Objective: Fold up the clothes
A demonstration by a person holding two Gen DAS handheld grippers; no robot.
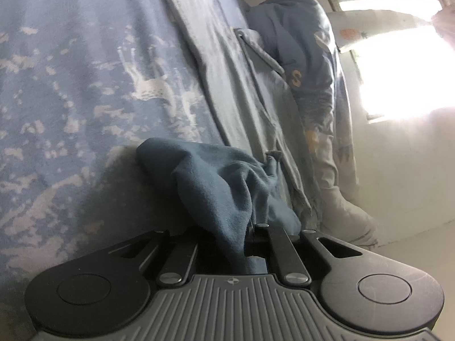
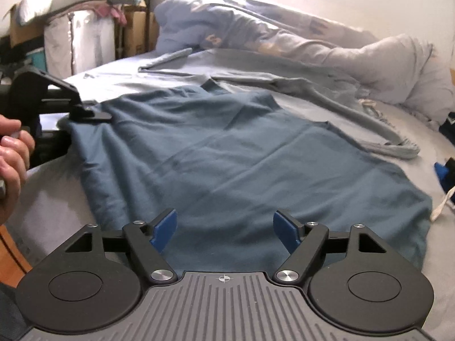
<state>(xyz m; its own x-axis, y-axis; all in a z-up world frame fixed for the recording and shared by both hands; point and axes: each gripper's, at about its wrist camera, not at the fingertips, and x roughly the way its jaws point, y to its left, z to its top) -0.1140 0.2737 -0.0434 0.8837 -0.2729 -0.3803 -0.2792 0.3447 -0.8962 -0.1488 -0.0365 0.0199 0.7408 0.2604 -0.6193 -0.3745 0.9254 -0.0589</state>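
Shirt [image 2: 216, 153] of dark teal cloth, spread flat across bed [image 2: 355, 255], one corner at the left edge pinched up. Left gripper [image 2: 93, 115] clenched on that corner, jaws tight together with bunched teal fabric [image 1: 221, 182] squeezed between and spilling forward in the left wrist view. Hand [image 2: 12, 159] wrapped around the left gripper's handle at the left edge of the right wrist view. Right gripper [image 2: 224, 227] released, jaws spread wide above the near hem of the shirt, blue pads [image 2: 163, 228] clear of the cloth, nothing pressed between. Pale grey garment [image 2: 312, 91] lying beyond the shirt, its long band curling round toward the right side of the bed and touching the shirt's far edge. Blue patterned blanket [image 1: 85, 85] filling the left of the left wrist view, pale blotches over it. Crumpled blue duvet [image 2: 227, 22] heaped at the far end of the bed, grey pillow [image 2: 398, 65] beside it on the right. Bright window [image 1: 398, 65] washing out the wall behind. Cardboard boxes [image 2: 139, 31] and piled bedding stacked at the far left, off the bed.
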